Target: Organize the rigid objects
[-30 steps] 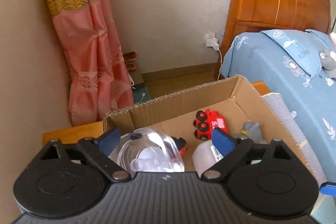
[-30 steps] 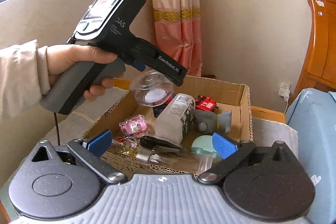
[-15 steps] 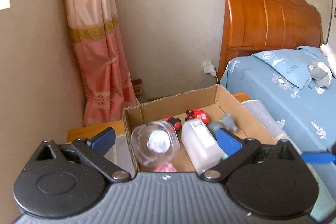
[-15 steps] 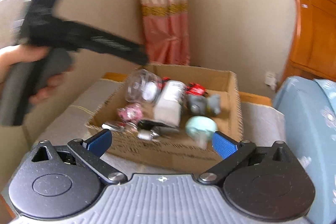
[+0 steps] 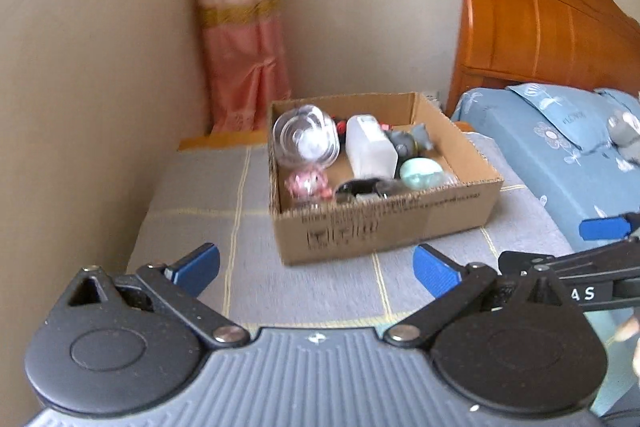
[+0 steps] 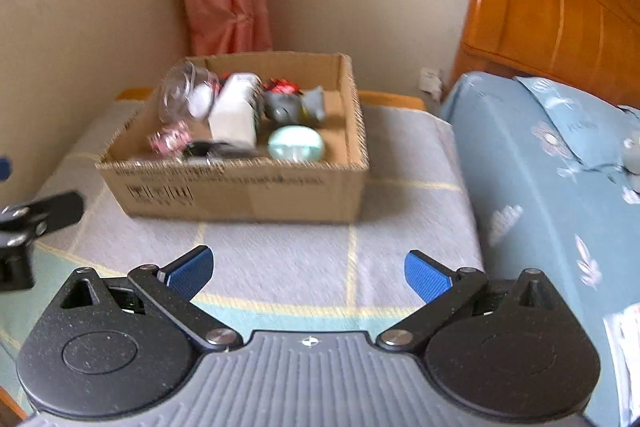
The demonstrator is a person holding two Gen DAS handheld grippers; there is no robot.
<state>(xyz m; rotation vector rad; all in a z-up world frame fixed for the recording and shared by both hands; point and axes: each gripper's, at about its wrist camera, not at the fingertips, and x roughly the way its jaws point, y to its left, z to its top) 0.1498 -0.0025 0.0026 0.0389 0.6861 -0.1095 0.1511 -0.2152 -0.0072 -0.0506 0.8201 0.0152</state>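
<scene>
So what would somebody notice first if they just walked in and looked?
Probably the cardboard box in the middle of the grey blanket, packed with small things: a clear jar at its back left, a white bottle in the middle, a mint-green egg near its front. Next, the orange headboard and blue bed to the right. Both grippers' blue fingers are spread open, holding nothing.

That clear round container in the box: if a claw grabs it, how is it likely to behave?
The clear container looks like thin rigid plastic, so probably light and slick between pads. Its rounded shape suggests it could roll or twist out of a grip. It leans on the box wall beside the white bottle, so lifting may nudge that.
</scene>
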